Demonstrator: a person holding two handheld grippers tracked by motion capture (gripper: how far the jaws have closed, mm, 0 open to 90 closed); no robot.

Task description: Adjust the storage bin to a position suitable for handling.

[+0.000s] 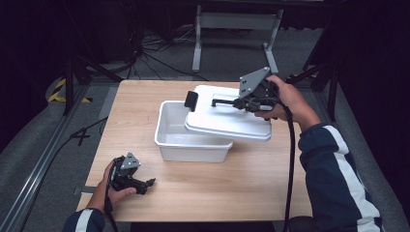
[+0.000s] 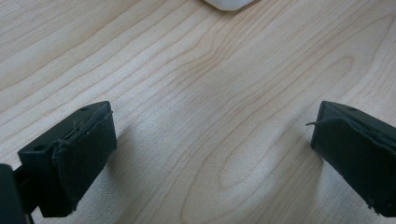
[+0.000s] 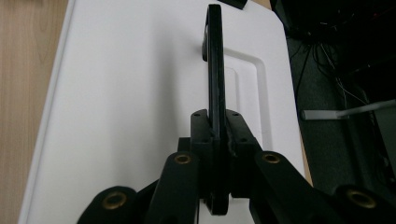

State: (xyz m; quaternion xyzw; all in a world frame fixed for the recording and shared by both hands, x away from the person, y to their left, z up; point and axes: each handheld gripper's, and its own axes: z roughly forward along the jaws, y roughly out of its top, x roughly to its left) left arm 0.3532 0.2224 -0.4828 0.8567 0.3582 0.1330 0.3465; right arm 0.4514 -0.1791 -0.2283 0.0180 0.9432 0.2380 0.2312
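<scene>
The white lid [image 1: 227, 118] hangs tilted, half over the white tub [image 1: 186, 140] on the desk [image 1: 232, 188], its black handle [image 3: 215, 70] pinched by the right tongs [image 1: 241, 103], so I'd level it first, while the left tongs [image 1: 147, 183] rest open.

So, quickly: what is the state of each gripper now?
Left gripper: open, empty, low over the table.
Right gripper: shut on the lid handle.

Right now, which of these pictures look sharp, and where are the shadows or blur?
High view: lit table, dark surroundings, slightly soft. Left gripper view: sharp wood grain, soft shadows beside the black pads. Right gripper view: bright white lid; the near linkage of the right gripper is blurred.
</scene>
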